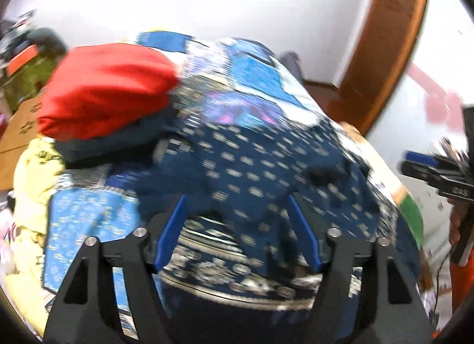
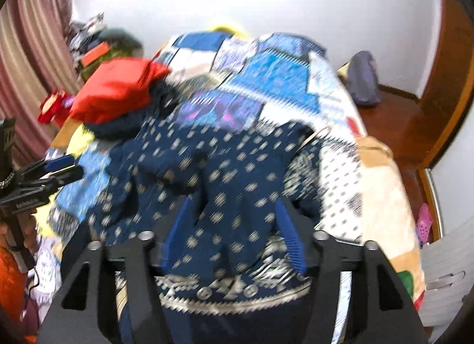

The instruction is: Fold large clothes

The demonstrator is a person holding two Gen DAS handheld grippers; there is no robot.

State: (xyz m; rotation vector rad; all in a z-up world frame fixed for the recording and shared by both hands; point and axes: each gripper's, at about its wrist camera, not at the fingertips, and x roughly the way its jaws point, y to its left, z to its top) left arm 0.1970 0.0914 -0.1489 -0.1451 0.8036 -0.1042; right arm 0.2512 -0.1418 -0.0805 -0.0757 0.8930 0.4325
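Observation:
A large navy garment with pale dot motifs and a patterned hem (image 1: 248, 172) lies crumpled on the bed; it also shows in the right wrist view (image 2: 225, 178). My left gripper (image 1: 237, 210) is open, its blue pads (image 1: 171, 231) spread wide over the garment's near hem, holding nothing. My right gripper (image 2: 234, 213) is open too, its pads (image 2: 288, 237) standing either side of a ridge of the same cloth. The right gripper also shows in the left wrist view (image 1: 429, 166), and the left gripper in the right wrist view (image 2: 50, 169). Both frames are motion-blurred.
The bed has a blue and white patchwork cover (image 1: 260, 77). A folded red garment on a dark one (image 1: 109, 92) sits at the far left of the bed, yellow cloth (image 1: 32, 172) beside it. A wooden door frame (image 1: 385, 47) and floor lie to the right.

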